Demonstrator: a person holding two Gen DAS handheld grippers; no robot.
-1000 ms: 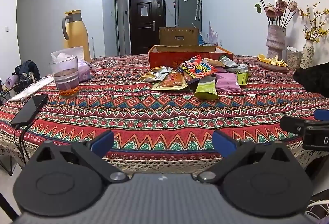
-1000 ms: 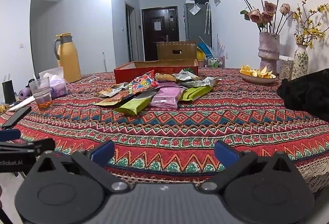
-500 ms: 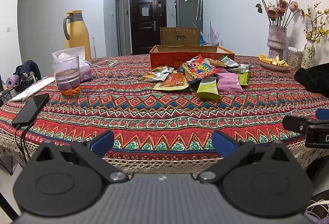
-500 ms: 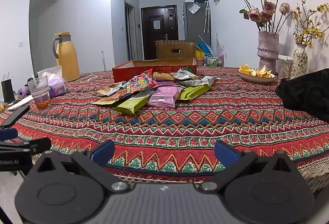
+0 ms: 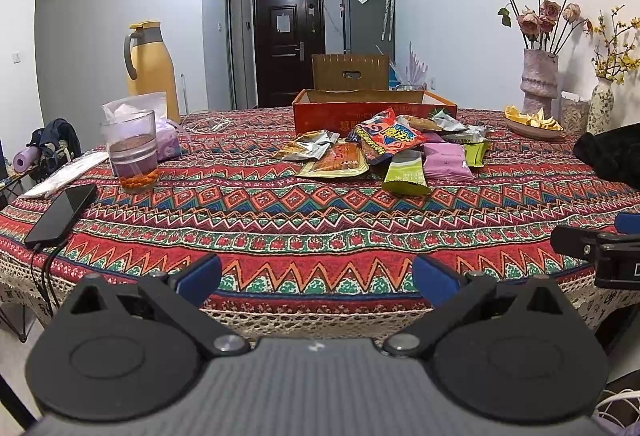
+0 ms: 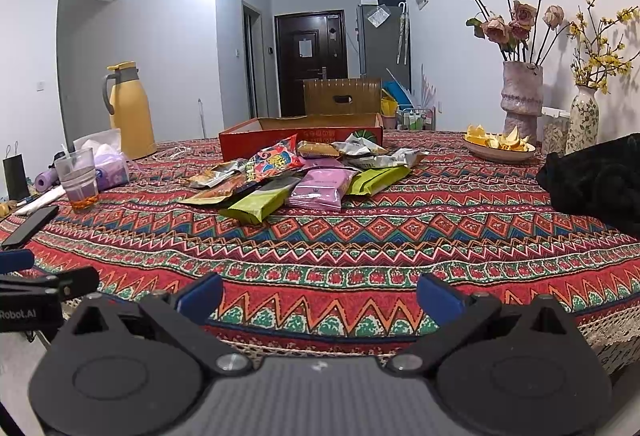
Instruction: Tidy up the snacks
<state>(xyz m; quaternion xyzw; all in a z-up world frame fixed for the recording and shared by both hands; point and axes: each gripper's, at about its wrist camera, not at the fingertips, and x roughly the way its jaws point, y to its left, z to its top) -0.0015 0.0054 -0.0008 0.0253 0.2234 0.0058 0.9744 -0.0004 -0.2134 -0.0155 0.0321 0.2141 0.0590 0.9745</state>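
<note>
2 grippers, left gripper (image 5: pixel 316 274) and right gripper (image 6: pixel 320 294), jaws spread, empty, 2 green packets (image 6: pixel 260 205) lengthwise toward camera, 1 pink pack (image 6: pixel 322 188), 1 red box (image 6: pixel 300 132) behind pile on surface (image 6: pixel 360 244)

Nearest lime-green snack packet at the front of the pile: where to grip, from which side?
Probably the crimped near end of the lime-green foil snack packet, approached low from the table edge by the right gripper. It lies flat, that end pointing toward us and clear; its far end is under other packets.
</note>
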